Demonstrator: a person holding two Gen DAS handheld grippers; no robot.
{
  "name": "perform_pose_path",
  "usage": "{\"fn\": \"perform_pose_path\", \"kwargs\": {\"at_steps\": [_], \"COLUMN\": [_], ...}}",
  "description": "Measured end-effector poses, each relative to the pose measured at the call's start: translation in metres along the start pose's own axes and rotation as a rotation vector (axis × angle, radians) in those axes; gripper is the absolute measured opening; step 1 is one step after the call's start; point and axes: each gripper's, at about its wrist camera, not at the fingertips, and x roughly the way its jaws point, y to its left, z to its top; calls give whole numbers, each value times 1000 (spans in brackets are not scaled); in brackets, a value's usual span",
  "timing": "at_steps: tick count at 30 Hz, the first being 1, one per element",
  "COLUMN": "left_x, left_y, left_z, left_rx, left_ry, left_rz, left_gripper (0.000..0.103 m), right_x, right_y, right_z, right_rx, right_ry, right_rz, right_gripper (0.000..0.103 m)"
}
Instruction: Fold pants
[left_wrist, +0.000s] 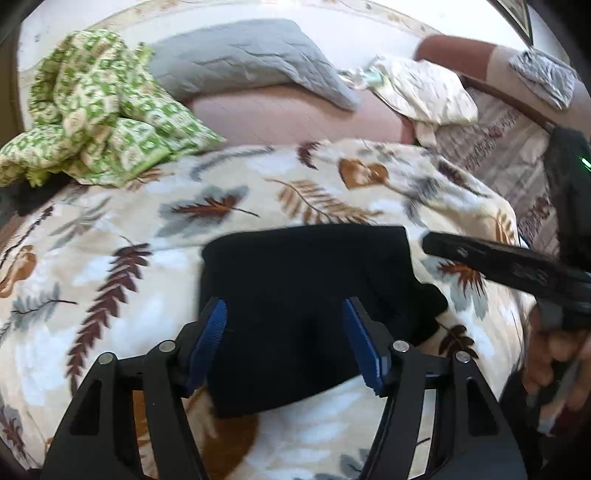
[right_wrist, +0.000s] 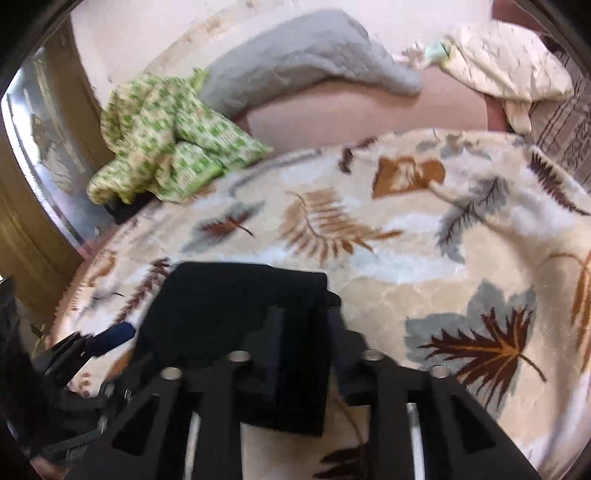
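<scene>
The black pants (left_wrist: 295, 291) lie folded into a compact bundle on the leaf-patterned blanket (left_wrist: 147, 229). My left gripper (left_wrist: 284, 343) is open, its blue pads (left_wrist: 212, 332) standing on either side of the bundle's near part without closing on it. My right gripper (left_wrist: 436, 243) reaches in from the right, its tip just past the bundle's right edge. In the right wrist view the pants (right_wrist: 221, 306) lie under my right gripper (right_wrist: 299, 332); its fingers blur into the black cloth. The left gripper's blue pad (right_wrist: 110, 338) shows at the left.
A green patterned cloth (left_wrist: 96, 103) is heaped at the back left. A grey quilted pillow (left_wrist: 243, 59) and a cream pillow (left_wrist: 424, 88) lie behind on the pink sheet (left_wrist: 288, 118). A wooden door (right_wrist: 26, 229) stands at left.
</scene>
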Motion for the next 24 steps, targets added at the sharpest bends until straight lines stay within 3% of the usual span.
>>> {"fn": "perform_pose_path", "kwargs": {"at_steps": [3, 6, 9, 14, 19, 20, 24], "left_x": [4, 13, 22, 16, 16, 18, 33], "left_y": [10, 13, 14, 24, 36, 38, 45], "left_z": [-3, -12, -22, -21, -4, -1, 13], "left_rx": [-35, -37, -45, -82, -85, -89, -100], "left_ry": [22, 60, 108, 103, 72, 69, 71], "left_rz": [21, 29, 17, 20, 45, 49, 63], "left_gripper": [67, 67, 67, 67, 68, 68, 68], "right_x": [-3, 10, 20, 0, -6, -3, 5], "right_y": [12, 27, 30, 11, -6, -7, -1], "right_z": [-3, -17, -41, -45, -34, -31, -18], "right_rx": [-22, -78, -150, -90, 13, 13, -7], "right_ry": [9, 79, 146, 127, 76, 74, 47], "right_rz": [52, 47, -43, -52, -20, -26, -41], "right_gripper": [32, 32, 29, 30, 37, 41, 42]}}
